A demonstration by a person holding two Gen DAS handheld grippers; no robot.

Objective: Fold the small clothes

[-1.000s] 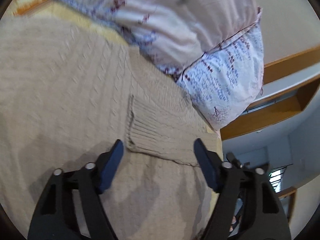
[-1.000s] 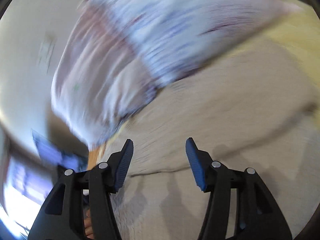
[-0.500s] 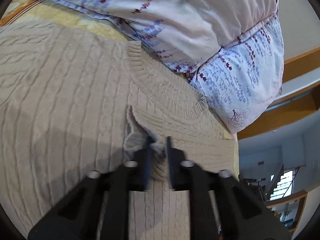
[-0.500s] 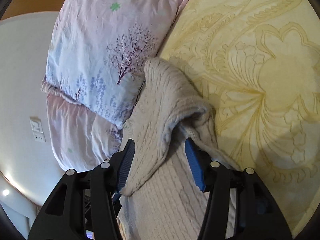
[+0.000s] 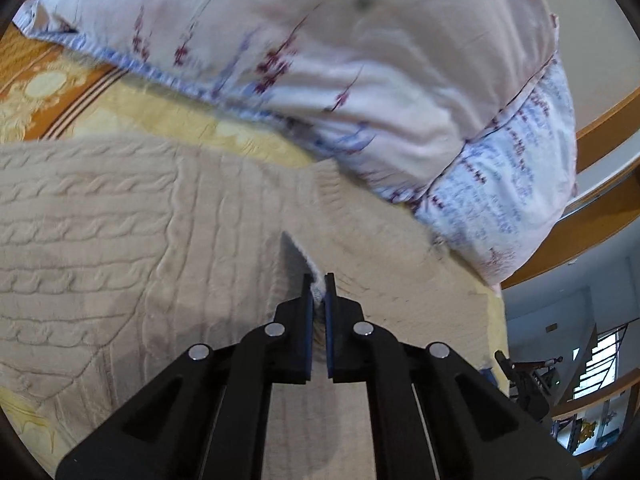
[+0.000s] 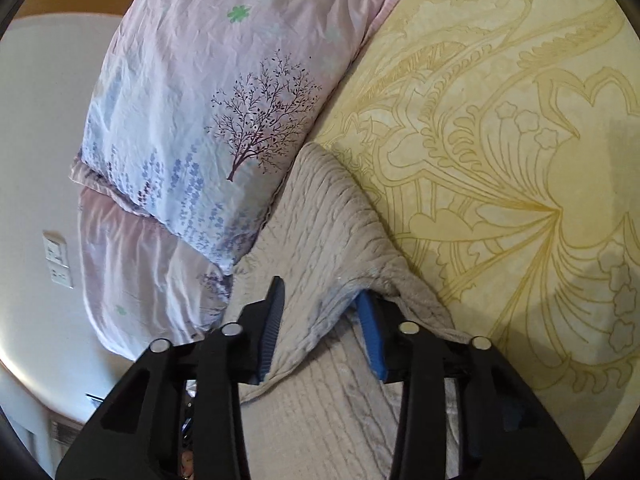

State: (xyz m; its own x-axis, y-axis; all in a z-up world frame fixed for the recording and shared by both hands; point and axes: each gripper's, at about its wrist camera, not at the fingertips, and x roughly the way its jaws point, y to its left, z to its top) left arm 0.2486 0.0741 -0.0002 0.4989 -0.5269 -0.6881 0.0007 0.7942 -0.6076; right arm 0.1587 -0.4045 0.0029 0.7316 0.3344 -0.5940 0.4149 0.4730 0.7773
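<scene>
A beige cable-knit sweater [image 5: 120, 248] lies spread on a yellow patterned bedspread [image 6: 500, 140]. My left gripper [image 5: 319, 284] is shut on a ribbed sleeve cuff [image 5: 296, 256] of the sweater and pinches it just above the knit. In the right wrist view another part of the sweater [image 6: 324, 240] is folded over in a hump. My right gripper [image 6: 320, 300] is open, its jaws astride this folded knit; the right blue pad [image 6: 370, 332] is partly under the fold.
Two stacked pillows with pink and blue floral print [image 5: 360, 80] [image 6: 208, 120] lie against the sweater's far edge. A wooden headboard rail [image 5: 600, 132] and a white wall with sockets [image 6: 56, 260] lie beyond. The bed edge drops off near the grippers.
My left gripper closed on the sleeve cuff and has lifted it slightly. My right gripper swung from the pillow side to the folded sweater and moved in over it, still open.
</scene>
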